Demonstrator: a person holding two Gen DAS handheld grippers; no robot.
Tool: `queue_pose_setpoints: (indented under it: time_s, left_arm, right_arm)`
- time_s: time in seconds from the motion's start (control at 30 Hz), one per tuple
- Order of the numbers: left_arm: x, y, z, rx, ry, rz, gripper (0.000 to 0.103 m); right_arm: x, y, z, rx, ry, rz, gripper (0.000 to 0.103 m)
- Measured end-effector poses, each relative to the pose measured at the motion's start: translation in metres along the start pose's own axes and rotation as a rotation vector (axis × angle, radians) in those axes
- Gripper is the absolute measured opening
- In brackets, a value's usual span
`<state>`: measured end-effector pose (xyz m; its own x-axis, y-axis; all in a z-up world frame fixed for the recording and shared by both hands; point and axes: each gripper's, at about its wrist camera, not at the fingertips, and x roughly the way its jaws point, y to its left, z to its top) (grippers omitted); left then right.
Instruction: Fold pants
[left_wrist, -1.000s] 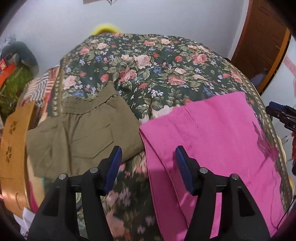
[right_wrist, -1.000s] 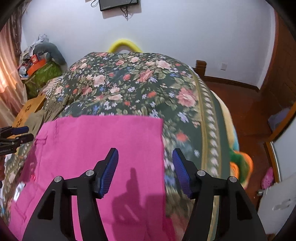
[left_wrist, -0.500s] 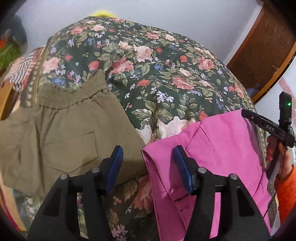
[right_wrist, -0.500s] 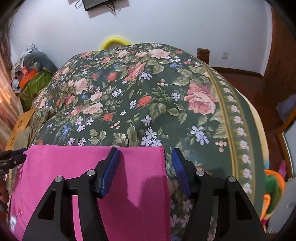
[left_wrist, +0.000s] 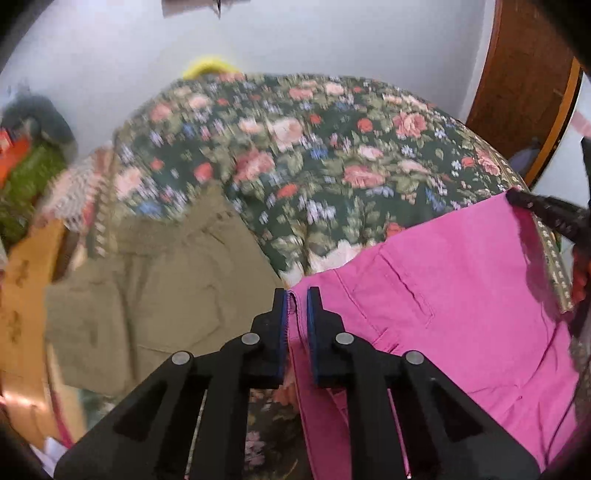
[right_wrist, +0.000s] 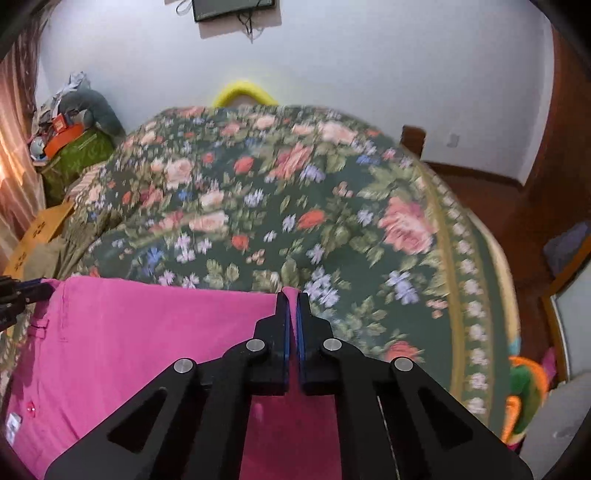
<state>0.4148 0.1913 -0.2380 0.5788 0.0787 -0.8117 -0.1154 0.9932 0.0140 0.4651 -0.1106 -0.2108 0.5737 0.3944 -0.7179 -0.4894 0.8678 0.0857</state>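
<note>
Pink pants (left_wrist: 461, 295) lie folded on a floral bedspread (left_wrist: 314, 155). My left gripper (left_wrist: 297, 295) is shut on the pants' far left corner, with pink cloth pinched between its blue pads. My right gripper (right_wrist: 291, 297) is shut on the pants' (right_wrist: 147, 332) far right corner. The right gripper (left_wrist: 546, 210) also shows at the right edge of the left wrist view. The left gripper (right_wrist: 26, 291) shows at the left edge of the right wrist view.
Folded olive-green pants (left_wrist: 155, 295) lie on the bed left of the pink ones. A cardboard box (left_wrist: 22, 295) and a pile of bags (right_wrist: 74, 140) stand at the bed's left. A wooden door (left_wrist: 524, 81) is at right. Floral bedspread (right_wrist: 295, 206) stretches ahead.
Both grippers have closed, each onto a far corner of the pink pants. Both views have tilted up and are motion blurred.
</note>
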Motion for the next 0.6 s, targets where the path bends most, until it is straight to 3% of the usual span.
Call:
queue_pose_setpoints:
  time_s: [0.17, 0.3, 0.6]
  left_arm:
    - [-0.041, -0.004, 0.02, 0.018, -0.083, 0.091, 0.01]
    - [-0.071, -0.001, 0.029, 0.002, -0.126, 0.081, 0.01]
    - [-0.131, -0.018, -0.006, 0.06, -0.185, 0.085, 0.01]
  right_arm:
    - [-0.04, 0.01, 0.019, -0.033, -0.099, -0.027, 0.002]
    - [-0.077, 0.02, 0.031, -0.048, -0.162, -0.023, 0.002]
    - [-0.142, 0.031, 0.001, -0.067, -0.186, 0.015, 0.002]
